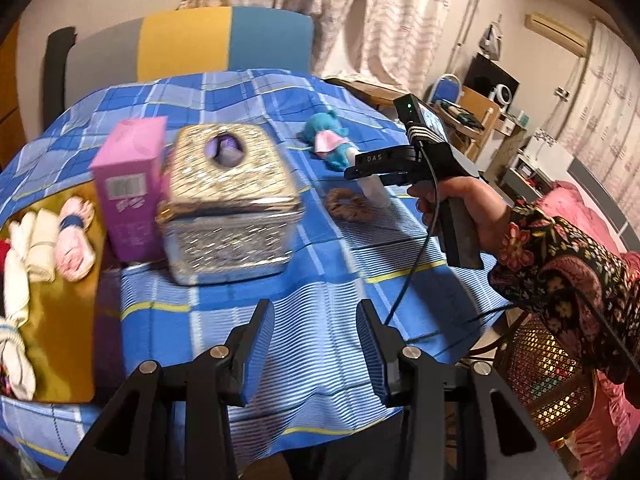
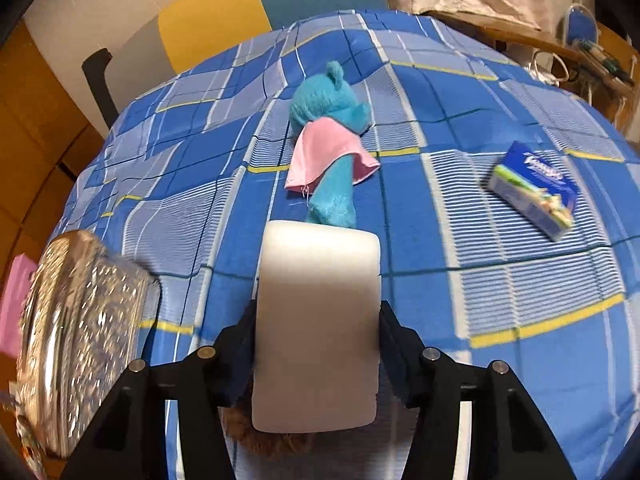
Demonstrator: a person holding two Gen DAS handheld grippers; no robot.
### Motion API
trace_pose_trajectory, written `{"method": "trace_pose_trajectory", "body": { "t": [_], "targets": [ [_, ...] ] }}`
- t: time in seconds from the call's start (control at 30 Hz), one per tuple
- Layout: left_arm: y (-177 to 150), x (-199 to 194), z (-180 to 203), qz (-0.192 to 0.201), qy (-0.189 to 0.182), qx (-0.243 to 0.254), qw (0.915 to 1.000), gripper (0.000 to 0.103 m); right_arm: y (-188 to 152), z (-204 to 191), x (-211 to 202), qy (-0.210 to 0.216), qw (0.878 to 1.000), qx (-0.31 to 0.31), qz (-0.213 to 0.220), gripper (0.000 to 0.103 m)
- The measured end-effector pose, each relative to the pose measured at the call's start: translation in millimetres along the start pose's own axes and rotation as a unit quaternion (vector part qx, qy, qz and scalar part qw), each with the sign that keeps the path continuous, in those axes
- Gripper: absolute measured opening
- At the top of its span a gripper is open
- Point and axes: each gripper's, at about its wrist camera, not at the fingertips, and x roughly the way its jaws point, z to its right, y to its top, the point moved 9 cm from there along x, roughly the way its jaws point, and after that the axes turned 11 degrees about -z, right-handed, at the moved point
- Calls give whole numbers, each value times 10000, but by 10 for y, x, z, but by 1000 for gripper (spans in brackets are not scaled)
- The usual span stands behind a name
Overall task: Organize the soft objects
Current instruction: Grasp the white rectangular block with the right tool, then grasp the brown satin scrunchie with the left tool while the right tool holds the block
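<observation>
Two tongs in play. Right tongs [image 2: 318, 344] clamped on white sponge block [image 2: 316, 320], held above brown scrunchie [image 1: 347, 205] on worktop [image 1: 320, 280]. Left tongs [image 1: 316, 356] apart, empty, hovering near glittery tin [image 1: 230, 204].

Risk: sponge squashes, could slip from pads; low carry could snag scrunchie or knock pink carton [image 1: 130, 184].

Containers: yellow tray [image 1: 60, 320] holds rolled socks [image 1: 44, 236]; tin contents unclear through lid hole. Blue plush toy [image 2: 328, 144] still loose on worktop.
</observation>
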Motion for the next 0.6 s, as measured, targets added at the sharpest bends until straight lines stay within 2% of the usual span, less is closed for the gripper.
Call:
{"method": "trace_pose_trajectory", "body": {
  "t": [0.17,0.37,0.43,0.6],
  "targets": [
    [186,125,310,-4,-206,239,9995,43,-203,307,-315,-556,9983,-165,75,56],
    [554,425,616,-114,-243,342,9991,43,-465,747,-418,-1350,9908,-75,11,57],
    [698,557,671,-177,-164,307,9992,43,-509,820,-385,-1389,9903,-32,-97,57],
    [1070,1030,794,-443,-33,187,9988,45,-552,967,-304,-1187,9918,296,-366,58]
  ]
}}
